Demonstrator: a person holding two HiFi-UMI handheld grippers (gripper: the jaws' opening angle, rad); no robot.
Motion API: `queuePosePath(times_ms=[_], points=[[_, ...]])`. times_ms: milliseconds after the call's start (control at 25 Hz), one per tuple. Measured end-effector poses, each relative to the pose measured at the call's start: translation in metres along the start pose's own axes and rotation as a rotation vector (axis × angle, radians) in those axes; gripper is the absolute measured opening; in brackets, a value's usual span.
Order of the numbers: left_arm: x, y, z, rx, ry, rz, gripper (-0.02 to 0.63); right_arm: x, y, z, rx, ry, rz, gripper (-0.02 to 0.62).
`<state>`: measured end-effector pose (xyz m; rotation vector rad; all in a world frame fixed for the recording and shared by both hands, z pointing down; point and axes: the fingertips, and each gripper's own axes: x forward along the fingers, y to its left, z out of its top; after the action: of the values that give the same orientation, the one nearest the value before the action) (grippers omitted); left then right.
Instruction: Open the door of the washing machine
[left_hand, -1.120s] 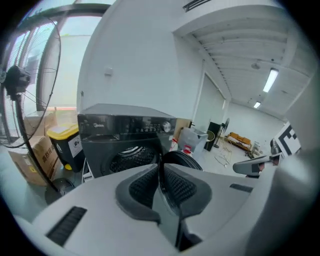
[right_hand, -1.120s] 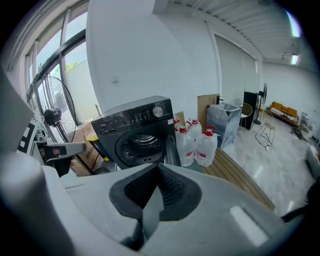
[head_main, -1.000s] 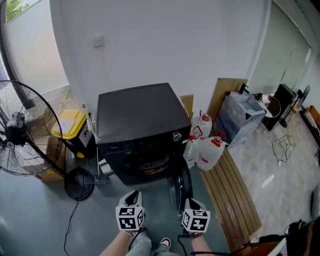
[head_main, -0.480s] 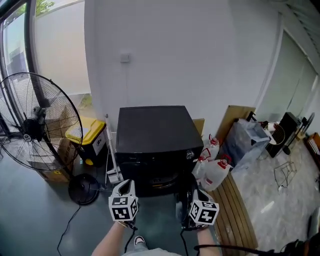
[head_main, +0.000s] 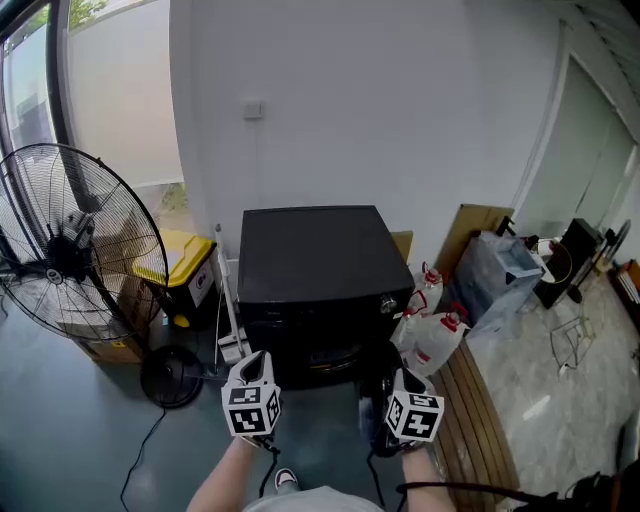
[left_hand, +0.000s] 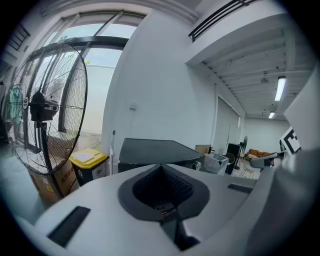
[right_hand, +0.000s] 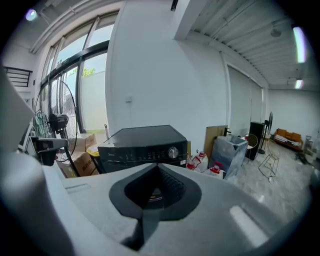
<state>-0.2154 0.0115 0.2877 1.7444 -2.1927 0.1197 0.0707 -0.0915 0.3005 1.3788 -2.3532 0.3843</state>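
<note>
Plainly, washing machine (head_main: 318, 262) door (head_main: 372, 408) hangs open.

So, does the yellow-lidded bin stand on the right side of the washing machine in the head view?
No, the yellow-lidded bin stands left of the washing machine, beside the fan.

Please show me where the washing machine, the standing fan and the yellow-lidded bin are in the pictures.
washing machine (head_main: 320, 250), head view, on its flat black top.
standing fan (head_main: 70, 250), head view, on the hub at the grille's middle.
yellow-lidded bin (head_main: 180, 256), head view, on the yellow lid.
</note>
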Motion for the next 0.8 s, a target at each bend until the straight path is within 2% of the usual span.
queuePosePath(times_ms=[120,800], points=[[0.001,0.002,-0.002,0.001,0.010,-0.006,0.005,-0.002,0.001,0.002,-0.029,-0.006,-0.019,0.005],[0.000,0.005,-0.013,-0.016,0.032,0.022,0.005,-0.002,0.005,0.000,-0.037,0.004,-0.009,0.005]])
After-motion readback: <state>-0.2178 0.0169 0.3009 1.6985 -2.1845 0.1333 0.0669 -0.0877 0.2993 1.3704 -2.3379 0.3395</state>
